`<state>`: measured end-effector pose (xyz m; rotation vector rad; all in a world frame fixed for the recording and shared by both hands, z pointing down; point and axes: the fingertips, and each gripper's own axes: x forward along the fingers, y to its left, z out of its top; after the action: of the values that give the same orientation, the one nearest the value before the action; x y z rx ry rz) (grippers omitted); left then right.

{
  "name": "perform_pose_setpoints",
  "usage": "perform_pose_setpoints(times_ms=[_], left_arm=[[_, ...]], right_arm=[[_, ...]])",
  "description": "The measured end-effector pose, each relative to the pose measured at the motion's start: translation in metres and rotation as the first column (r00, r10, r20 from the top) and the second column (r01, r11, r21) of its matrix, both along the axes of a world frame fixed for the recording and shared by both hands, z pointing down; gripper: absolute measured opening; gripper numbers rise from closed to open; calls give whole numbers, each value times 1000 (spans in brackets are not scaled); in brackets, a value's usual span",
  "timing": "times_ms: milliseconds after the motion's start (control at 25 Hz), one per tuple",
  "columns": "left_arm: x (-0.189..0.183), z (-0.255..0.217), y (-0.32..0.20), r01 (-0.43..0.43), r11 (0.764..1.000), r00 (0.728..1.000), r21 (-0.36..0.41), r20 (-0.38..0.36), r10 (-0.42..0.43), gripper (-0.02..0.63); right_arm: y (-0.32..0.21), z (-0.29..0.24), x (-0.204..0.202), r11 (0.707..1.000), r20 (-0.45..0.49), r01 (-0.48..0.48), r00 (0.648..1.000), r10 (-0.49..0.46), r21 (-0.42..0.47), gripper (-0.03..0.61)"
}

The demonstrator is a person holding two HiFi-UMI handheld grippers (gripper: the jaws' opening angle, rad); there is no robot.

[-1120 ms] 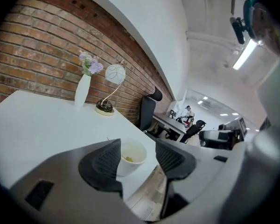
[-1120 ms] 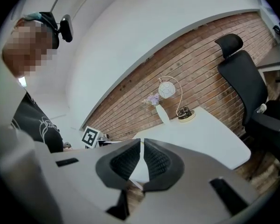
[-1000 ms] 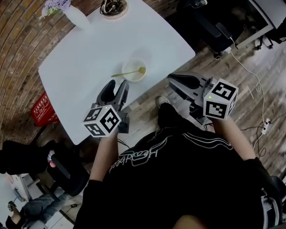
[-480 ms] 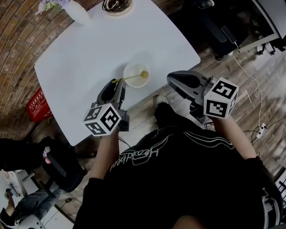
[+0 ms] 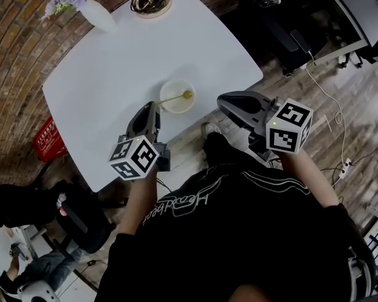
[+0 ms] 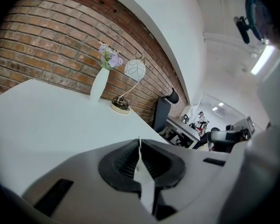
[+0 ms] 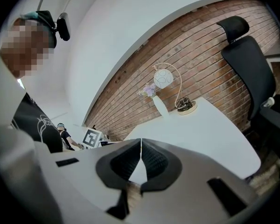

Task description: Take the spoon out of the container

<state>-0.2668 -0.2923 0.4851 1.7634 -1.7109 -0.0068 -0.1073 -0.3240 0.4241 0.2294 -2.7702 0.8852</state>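
A small cream bowl (image 5: 171, 105) stands near the front edge of the white table (image 5: 113, 61). A gold spoon (image 5: 176, 97) lies across it, its bowl end on the right rim and its handle pointing left. My left gripper (image 5: 153, 106) is at the handle's left end, where the handle runs in between its tips. Its jaws are shut on the handle. In the left gripper view the pads (image 6: 130, 160) meet, and the spoon and bowl are hidden below them. My right gripper (image 5: 222, 101) hovers shut and empty just right of the table's edge.
A white vase of purple flowers (image 5: 91, 11) and a lamp base (image 5: 150, 0) stand at the table's far end by the brick wall. A black office chair (image 5: 283, 24) is to the right and a red sign (image 5: 48, 140) is on the floor to the left.
My left gripper has moved forward to the spoon's handle end, and its jaws have gone from wide open to shut. The right gripper has hardly moved.
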Motion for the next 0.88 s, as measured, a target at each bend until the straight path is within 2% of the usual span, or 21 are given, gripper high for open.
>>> perform_pose_setpoints(times_ms=[440, 880], left_arm=[[4, -18, -1, -14, 999, 999, 41, 31, 13, 8], [7, -59, 20, -42, 991, 998, 124, 59, 35, 8]], right_arm=[[4, 2, 0, 999, -54, -3, 999, 5, 36, -3], [33, -14, 0, 998, -11, -25, 1000, 25, 57, -3]])
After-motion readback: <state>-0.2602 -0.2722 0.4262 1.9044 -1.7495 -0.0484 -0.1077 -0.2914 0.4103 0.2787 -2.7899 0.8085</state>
